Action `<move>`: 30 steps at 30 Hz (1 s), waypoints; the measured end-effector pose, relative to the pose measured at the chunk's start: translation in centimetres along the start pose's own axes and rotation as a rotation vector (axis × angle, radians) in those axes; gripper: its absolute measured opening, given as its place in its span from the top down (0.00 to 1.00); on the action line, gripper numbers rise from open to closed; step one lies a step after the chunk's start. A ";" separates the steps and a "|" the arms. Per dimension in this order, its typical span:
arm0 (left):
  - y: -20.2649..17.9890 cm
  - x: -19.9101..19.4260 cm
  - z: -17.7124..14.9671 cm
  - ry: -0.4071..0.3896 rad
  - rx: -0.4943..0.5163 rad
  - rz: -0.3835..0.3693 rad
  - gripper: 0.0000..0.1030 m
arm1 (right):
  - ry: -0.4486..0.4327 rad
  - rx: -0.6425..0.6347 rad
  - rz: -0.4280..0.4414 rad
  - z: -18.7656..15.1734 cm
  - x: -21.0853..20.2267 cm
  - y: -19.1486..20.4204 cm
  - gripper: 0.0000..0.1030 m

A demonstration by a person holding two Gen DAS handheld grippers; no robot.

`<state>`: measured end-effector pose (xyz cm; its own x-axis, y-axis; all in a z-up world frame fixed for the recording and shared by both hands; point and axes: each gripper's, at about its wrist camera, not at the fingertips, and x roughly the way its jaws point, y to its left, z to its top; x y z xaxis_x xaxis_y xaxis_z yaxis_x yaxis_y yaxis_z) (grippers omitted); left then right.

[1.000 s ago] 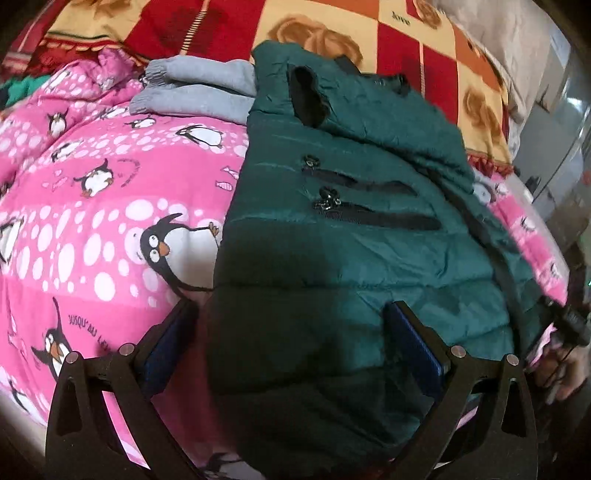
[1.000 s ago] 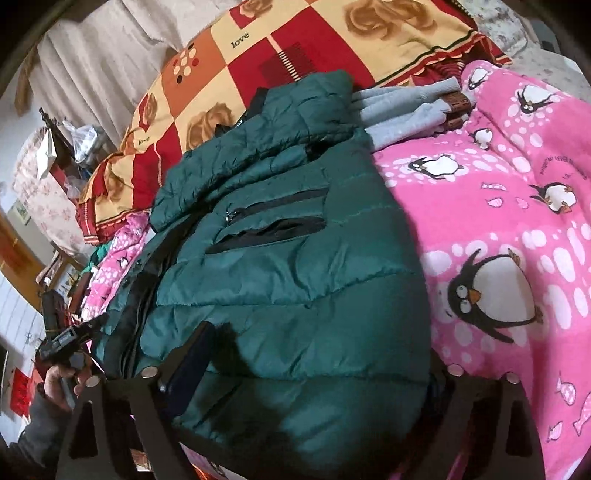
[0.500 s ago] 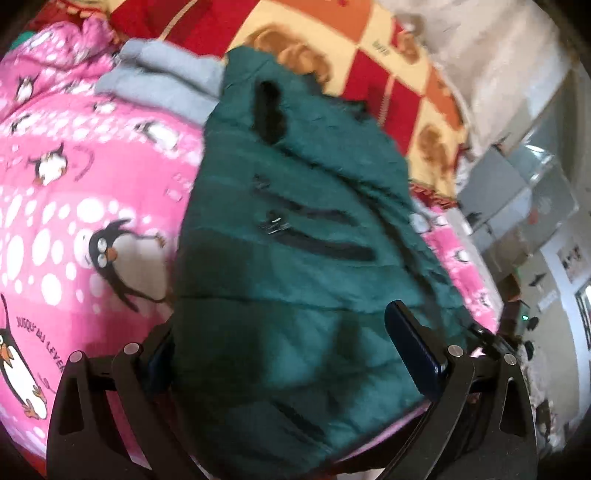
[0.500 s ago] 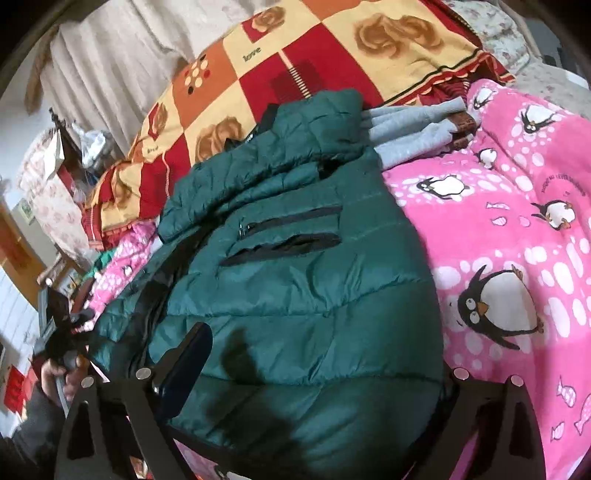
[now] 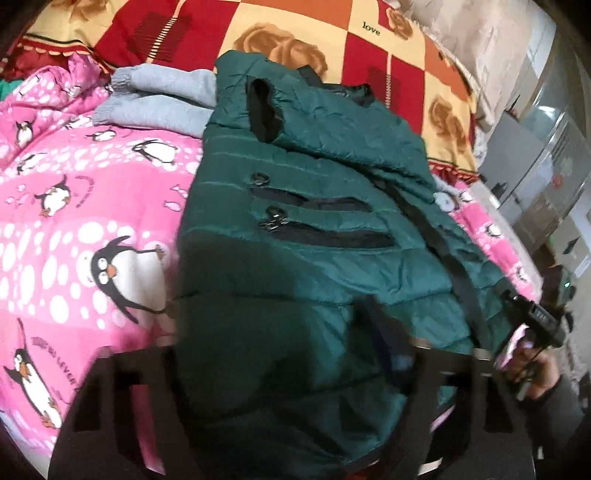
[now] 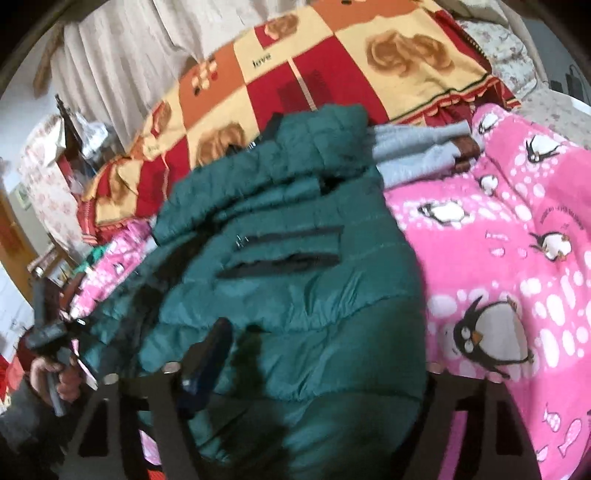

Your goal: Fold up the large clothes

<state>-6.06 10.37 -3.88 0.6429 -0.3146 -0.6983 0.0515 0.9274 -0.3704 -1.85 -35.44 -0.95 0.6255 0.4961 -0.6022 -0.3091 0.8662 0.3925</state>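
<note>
A dark green puffer jacket (image 5: 314,229) lies on the pink penguin blanket (image 5: 85,221), its two black zip pockets facing up. It also shows in the right wrist view (image 6: 295,280). My left gripper (image 5: 273,354) is open with the jacket's near hem bulging up between its fingers; the left finger is hidden behind the cloth. My right gripper (image 6: 325,354) is open, also astride the near hem, with its blue-padded left finger (image 6: 207,362) resting on the jacket. Each view shows the other hand holding its gripper at the jacket's far side.
Folded grey clothes (image 5: 162,96) lie at the jacket's far end. A red, orange and yellow checked blanket (image 5: 295,33) covers the back of the bed. The bed edge, furniture and clutter are at the right (image 5: 546,177) and, in the right wrist view, at the left (image 6: 55,177).
Both views shifted and blurred. The left wrist camera swung right then back left. The jacket's near hem now bulges higher between both pairs of fingers. Both grippers stayed open.
</note>
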 end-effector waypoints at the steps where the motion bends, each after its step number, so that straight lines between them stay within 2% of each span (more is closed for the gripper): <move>1: 0.0 0.0 -0.1 0.000 -0.003 0.017 0.55 | 0.015 0.002 -0.007 0.0 0.2 -0.1 0.45; 2: 0.3 0.0 0.0 -0.003 -0.015 0.018 0.59 | 0.030 0.005 -0.008 -0.1 0.5 -0.2 0.51; 7: 0.0 0.3 -0.4 -0.019 -0.002 0.042 0.59 | 0.077 0.058 0.007 -0.6 1.5 -1.1 0.52; 12: 0.7 0.6 -0.3 -0.015 -0.063 0.005 0.47 | 0.058 0.079 0.015 -0.9 1.3 -1.5 0.52; 16: 0.3 0.7 -0.3 -0.026 -0.057 0.014 0.41 | 0.061 0.059 0.003 -0.9 1.3 -1.2 0.52; 19: 0.0 0.9 -0.2 -0.025 -0.058 0.024 0.37 | 0.061 0.021 0.001 -0.6 0.9 -0.6 0.57; 21: 0.0 1.1 0.0 -0.018 -0.067 0.014 0.29 | 0.054 -0.018 -0.010 -0.6 0.8 0.0 0.58; 24: -0.5 1.4 0.0 -0.007 -0.040 0.019 0.23 | 0.074 -0.012 -0.033 -0.9 1.4 -0.3 0.57; 30: -1.2 1.8 -0.1 0.014 0.011 0.055 0.24 | 0.082 0.023 -0.021 -1.1 1.6 -0.6 0.52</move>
<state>-5.01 8.68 -4.79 0.6342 -0.2655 -0.7261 0.0244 0.9456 -0.3245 -1.48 -35.12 -2.90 0.5708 0.4818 -0.6649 -0.2798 0.8754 0.3941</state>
